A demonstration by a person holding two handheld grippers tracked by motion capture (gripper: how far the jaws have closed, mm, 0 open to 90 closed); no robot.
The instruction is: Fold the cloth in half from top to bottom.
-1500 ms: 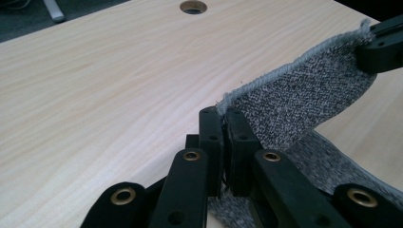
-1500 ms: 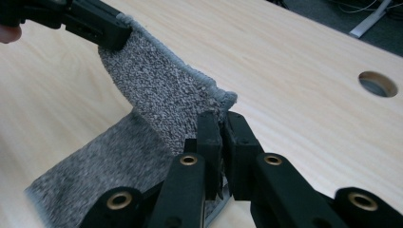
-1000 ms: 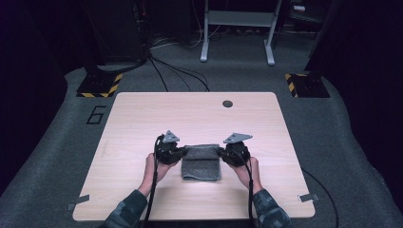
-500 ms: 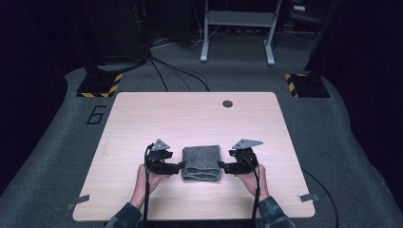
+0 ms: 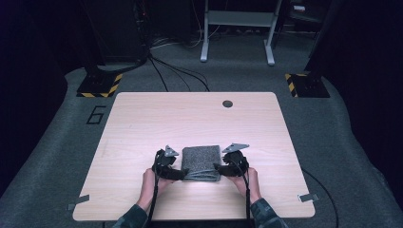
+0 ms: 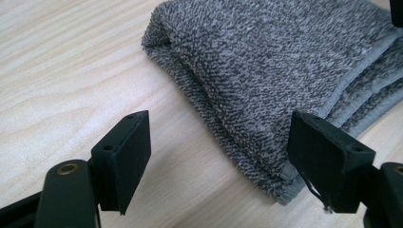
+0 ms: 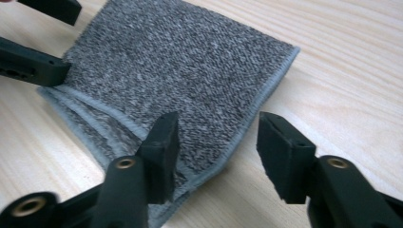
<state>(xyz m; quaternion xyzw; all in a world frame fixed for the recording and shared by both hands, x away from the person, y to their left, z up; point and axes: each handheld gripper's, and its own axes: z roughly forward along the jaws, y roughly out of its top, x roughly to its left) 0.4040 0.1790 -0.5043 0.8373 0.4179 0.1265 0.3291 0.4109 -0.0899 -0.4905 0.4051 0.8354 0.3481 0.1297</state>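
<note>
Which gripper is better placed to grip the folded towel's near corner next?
Probably the right gripper: its jaws, just closing, already straddle the towel's near edge. The left gripper's jaws stand open with the corner beside one jaw, mostly bare table between them.

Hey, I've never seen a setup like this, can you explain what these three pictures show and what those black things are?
A person sits at a wooden table holding a hand-held grasping tool in each hand. The high view looks down from above: the left tool and the right tool sit at either side of a folded grey towel. The other two pictures come from small cameras riding on each tool, looking along its two black jaws. Both tools are open; the right one's jaws have just been closing, with the towel's corner between them but not pinched. Nothing is held. A small dark round spot marks the table's far side.
</note>
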